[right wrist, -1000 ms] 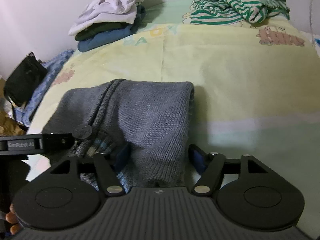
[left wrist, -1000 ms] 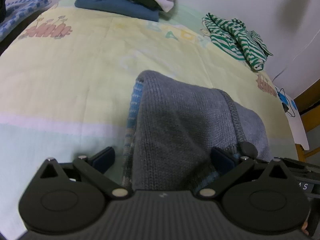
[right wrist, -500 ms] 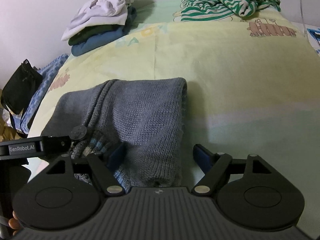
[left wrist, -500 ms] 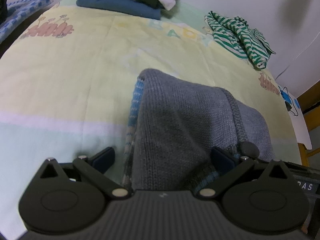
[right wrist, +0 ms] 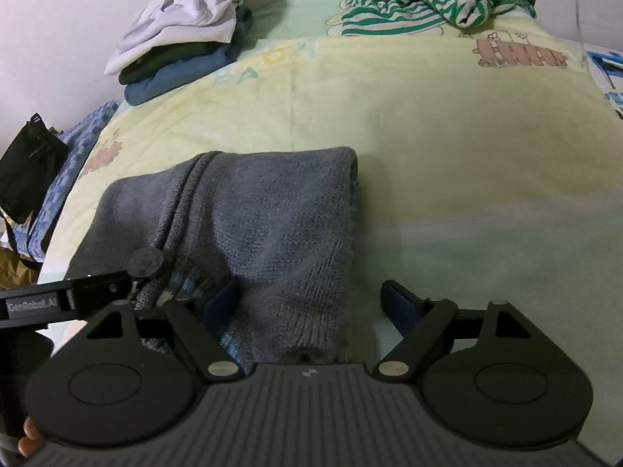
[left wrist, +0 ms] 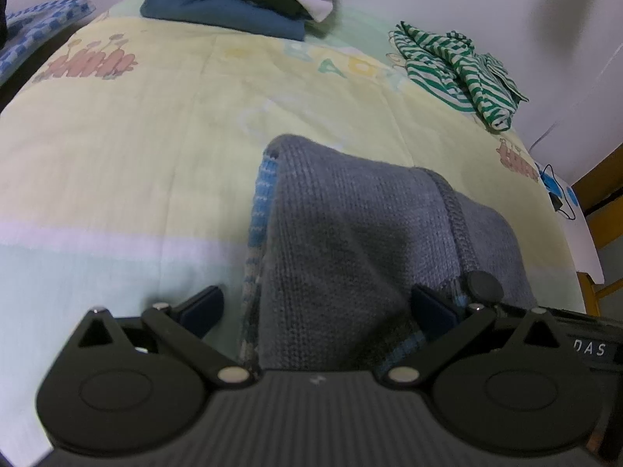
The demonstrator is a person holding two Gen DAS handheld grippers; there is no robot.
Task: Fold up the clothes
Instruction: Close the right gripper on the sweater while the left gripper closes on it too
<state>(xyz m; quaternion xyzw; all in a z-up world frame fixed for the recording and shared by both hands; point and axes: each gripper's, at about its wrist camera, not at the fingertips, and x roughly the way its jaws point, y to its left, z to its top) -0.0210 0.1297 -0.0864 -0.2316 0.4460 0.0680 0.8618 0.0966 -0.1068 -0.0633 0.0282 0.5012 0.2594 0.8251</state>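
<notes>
A folded grey knit sweater lay near the bed's front edge (bare sheet beyond). Both the left gripper and right gripper straddled it, fingers spread, the right's widening.

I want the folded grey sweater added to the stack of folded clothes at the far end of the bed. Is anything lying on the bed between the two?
Nothing visible does. Between the sweater and the stack there is only bare bedsheet. The striped garment lies off to the right, clear of that path.
</notes>
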